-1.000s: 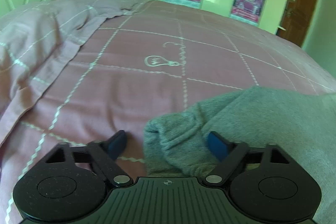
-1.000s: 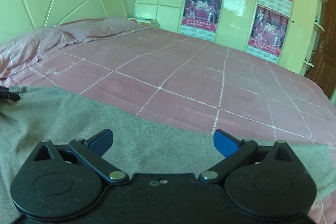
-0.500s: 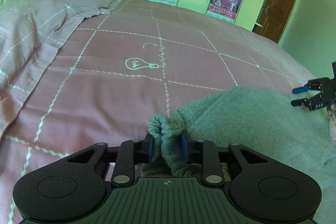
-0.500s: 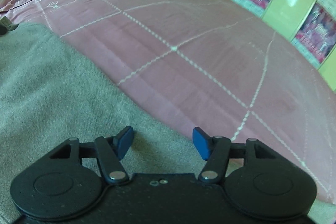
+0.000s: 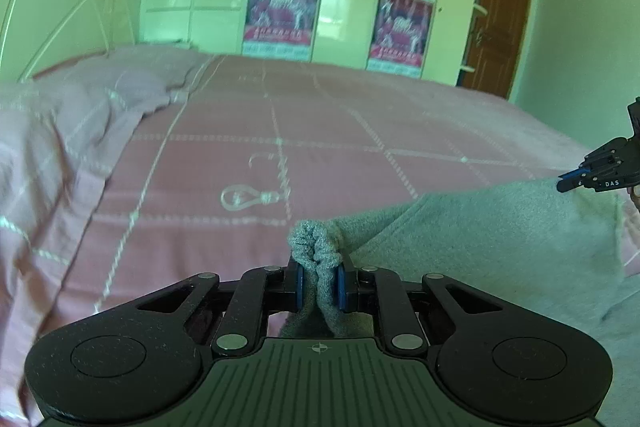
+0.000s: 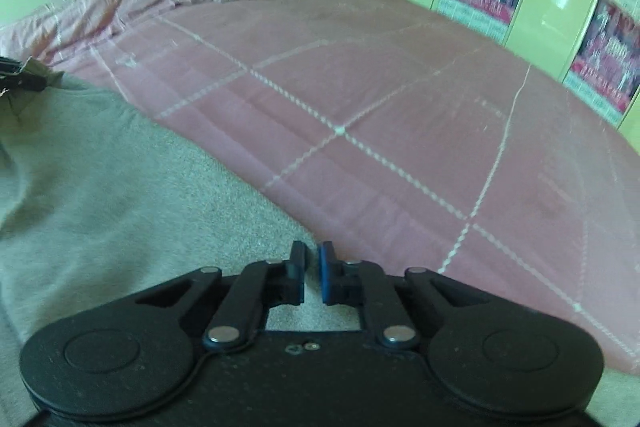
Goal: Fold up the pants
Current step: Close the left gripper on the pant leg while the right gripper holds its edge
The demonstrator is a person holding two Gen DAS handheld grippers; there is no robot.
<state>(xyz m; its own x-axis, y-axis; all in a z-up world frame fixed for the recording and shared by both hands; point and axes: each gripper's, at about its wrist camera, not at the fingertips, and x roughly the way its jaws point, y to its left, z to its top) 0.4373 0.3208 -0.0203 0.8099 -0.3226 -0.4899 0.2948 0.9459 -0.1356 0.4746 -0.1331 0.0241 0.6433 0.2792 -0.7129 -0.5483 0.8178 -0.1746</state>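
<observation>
Pants (image 5: 500, 247), grey and soft, lie spread on the bed (image 5: 320, 147), running from the left hand-held gripper (image 5: 318, 285) rightward to the right hand-held gripper (image 6: 312, 275). On the bed itself the main risk is drag: if the two ends rise unevenly, the long middle of the cloth will likely sag, catch on the pink cover and fold crooked. The left hand-held gripper is clamped on a bunched wad at one end of the garment, the cloth puckered up between its jaws; such a thick, gathered hold may take only some layers, and the rest could slip free on the lift. The right hand-held gripper's jaws stand nearly together with a slim gap, low over the fabric edge; whether any cloth is pinched there I cannot tell, so a pull from it might come away with nothing.
</observation>
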